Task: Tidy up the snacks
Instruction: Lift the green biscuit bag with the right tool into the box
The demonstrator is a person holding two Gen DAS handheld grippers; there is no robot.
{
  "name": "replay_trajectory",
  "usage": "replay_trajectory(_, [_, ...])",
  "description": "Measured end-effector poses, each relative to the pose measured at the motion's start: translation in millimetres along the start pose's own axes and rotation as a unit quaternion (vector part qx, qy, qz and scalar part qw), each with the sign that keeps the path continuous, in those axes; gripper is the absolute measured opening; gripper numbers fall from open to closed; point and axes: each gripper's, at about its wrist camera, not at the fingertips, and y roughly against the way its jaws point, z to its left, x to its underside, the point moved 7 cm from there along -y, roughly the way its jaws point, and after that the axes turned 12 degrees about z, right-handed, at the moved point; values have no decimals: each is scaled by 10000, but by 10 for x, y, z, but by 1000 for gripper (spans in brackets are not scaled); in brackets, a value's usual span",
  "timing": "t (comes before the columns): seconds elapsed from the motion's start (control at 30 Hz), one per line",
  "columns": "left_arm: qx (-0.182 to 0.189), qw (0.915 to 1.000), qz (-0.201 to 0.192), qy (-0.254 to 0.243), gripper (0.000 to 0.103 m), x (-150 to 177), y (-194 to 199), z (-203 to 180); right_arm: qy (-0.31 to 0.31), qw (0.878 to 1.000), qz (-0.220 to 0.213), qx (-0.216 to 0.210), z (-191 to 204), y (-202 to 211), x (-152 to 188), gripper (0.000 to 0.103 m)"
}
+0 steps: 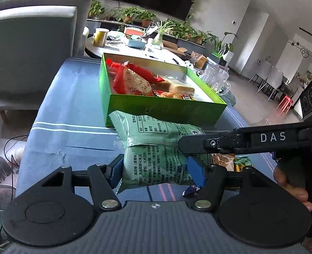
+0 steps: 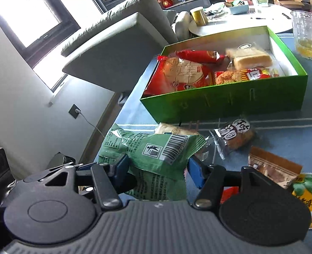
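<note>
A green snack bag (image 1: 156, 148) hangs just above the blue tablecloth (image 1: 71, 110), in front of the green box (image 1: 166, 108). My left gripper (image 1: 156, 169) is shut on its lower part, both blue pads pressing its sides. A finger (image 1: 219, 142) of the other gripper reaches in from the right and lies over the bag's upper right. In the right wrist view my right gripper (image 2: 158, 167) is shut on the barcode end of the same green bag (image 2: 156, 148). The green box (image 2: 219, 103) holds red packs (image 2: 177, 74) and a wrapped bread (image 2: 249, 57).
Loose snacks lie right of the bag: a clear pack of brown cakes (image 2: 236, 135), a brown bag (image 2: 272, 167), a yellow-green bag (image 2: 310, 192). A glass mug (image 2: 306, 36) stands beside the box. A grey armchair (image 1: 28, 48) and a cluttered round table (image 1: 134, 50) lie beyond.
</note>
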Motion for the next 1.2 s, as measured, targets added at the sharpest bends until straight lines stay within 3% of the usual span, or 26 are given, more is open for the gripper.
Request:
replay_trajectory(0.43, [-7, 9993, 22, -367, 60, -247, -221, -421, -252, 9992, -317, -60, -341, 269, -46, 77])
replay_trajectory(0.77, [-149, 9974, -401, -578, 60, -880, -349, -646, 58, 9955, -945, -39, -486, 508, -607, 77])
replay_trajectory(1.2, [-241, 9970, -270, -679, 60, -1310, -844, -815, -37, 9925, -1214, 133, -954, 472, -1068, 77])
